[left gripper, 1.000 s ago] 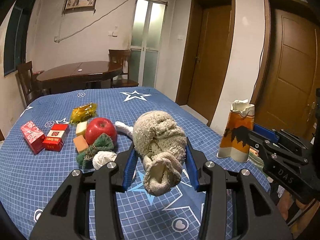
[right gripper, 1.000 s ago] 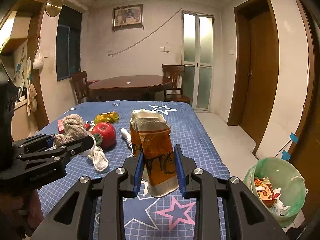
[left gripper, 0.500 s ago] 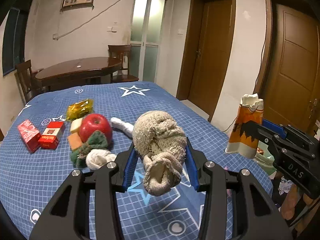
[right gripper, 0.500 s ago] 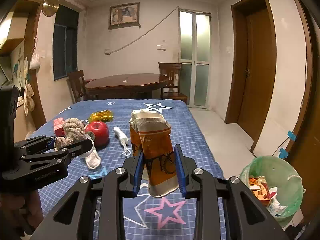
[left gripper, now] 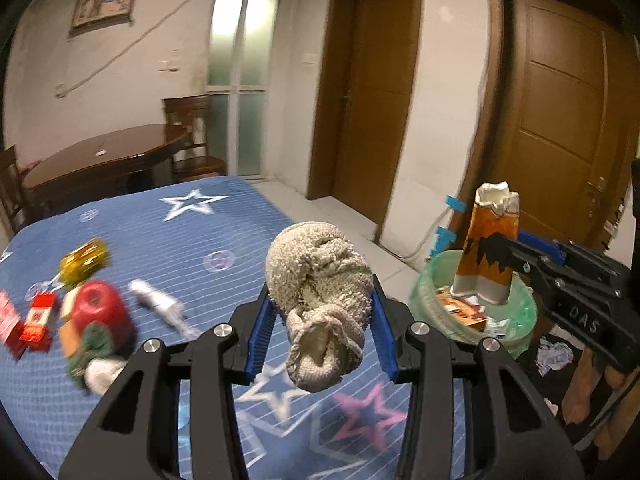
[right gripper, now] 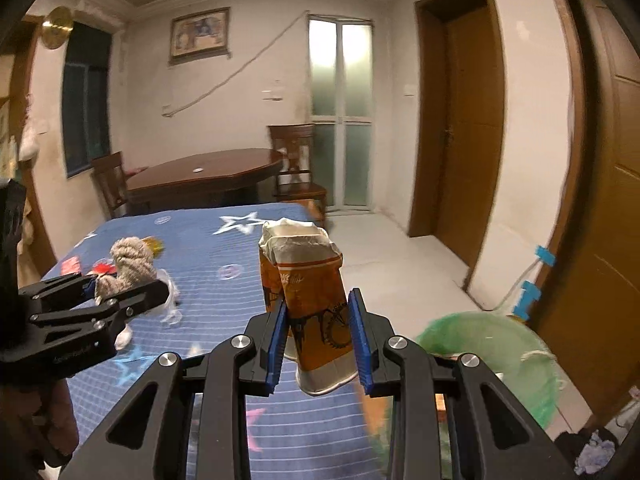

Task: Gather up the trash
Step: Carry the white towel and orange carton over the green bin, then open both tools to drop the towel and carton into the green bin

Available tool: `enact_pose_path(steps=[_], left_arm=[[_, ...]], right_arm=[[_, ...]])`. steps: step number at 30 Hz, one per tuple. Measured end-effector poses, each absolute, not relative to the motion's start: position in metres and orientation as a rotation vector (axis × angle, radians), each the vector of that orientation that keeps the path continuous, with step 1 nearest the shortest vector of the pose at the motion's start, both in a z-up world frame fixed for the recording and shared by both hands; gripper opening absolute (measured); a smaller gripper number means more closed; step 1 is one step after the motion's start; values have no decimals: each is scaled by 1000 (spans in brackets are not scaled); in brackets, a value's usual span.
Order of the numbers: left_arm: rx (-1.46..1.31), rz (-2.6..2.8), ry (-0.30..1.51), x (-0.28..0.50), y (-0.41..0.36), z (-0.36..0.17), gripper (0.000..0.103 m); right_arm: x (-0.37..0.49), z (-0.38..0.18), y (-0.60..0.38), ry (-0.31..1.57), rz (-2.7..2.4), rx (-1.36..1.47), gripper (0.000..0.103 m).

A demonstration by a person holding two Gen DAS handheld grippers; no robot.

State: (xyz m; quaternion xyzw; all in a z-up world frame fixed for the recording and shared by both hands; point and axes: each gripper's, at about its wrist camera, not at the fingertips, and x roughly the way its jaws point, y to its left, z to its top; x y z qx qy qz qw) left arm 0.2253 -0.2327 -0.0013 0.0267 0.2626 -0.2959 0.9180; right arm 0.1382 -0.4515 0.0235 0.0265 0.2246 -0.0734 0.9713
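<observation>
My left gripper (left gripper: 322, 328) is shut on a beige knitted rag (left gripper: 320, 292) and holds it above the right side of the blue star-patterned table (left gripper: 180, 232). My right gripper (right gripper: 320, 336) is shut on a crushed orange paper cup (right gripper: 312, 300). In the left wrist view the cup (left gripper: 490, 252) hangs right over the green-lined trash bin (left gripper: 516, 320), which holds several wrappers. The bin (right gripper: 500, 356) sits on the floor at the table's right side. The rag also shows in the right wrist view (right gripper: 130, 264), held by the left gripper (right gripper: 132, 296).
On the table's left lie a red apple (left gripper: 98, 312), red packets (left gripper: 36, 320), a yellow wrapper (left gripper: 84, 260), a white crumpled tissue (left gripper: 160, 308) and green and white scraps (left gripper: 96, 360). A dark dining table (right gripper: 204, 176) with chairs stands behind. Brown doors line the right wall.
Both grippers have swung right with their loads. The cup has moved from over the table edge to above the bin. The rag has moved towards the table's right edge.
</observation>
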Motion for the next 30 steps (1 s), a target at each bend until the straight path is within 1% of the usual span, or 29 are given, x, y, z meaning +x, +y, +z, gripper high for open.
enact_pose_path(steps=[8, 13, 16, 22, 30], left_arm=[[116, -752, 568, 230, -316, 1, 42], [151, -837, 614, 236, -369, -7, 42], [171, -872, 638, 237, -395, -12, 42], [211, -935, 702, 243, -446, -37, 42], [262, -985, 759, 245, -484, -66, 42]], right_arm=[[136, 31, -555, 510, -275, 97, 31], [139, 20, -616, 579, -329, 141, 31], [141, 3, -656, 640, -357, 173, 31], [146, -37, -706, 727, -396, 232, 31], [146, -82, -739, 775, -422, 293, 31]])
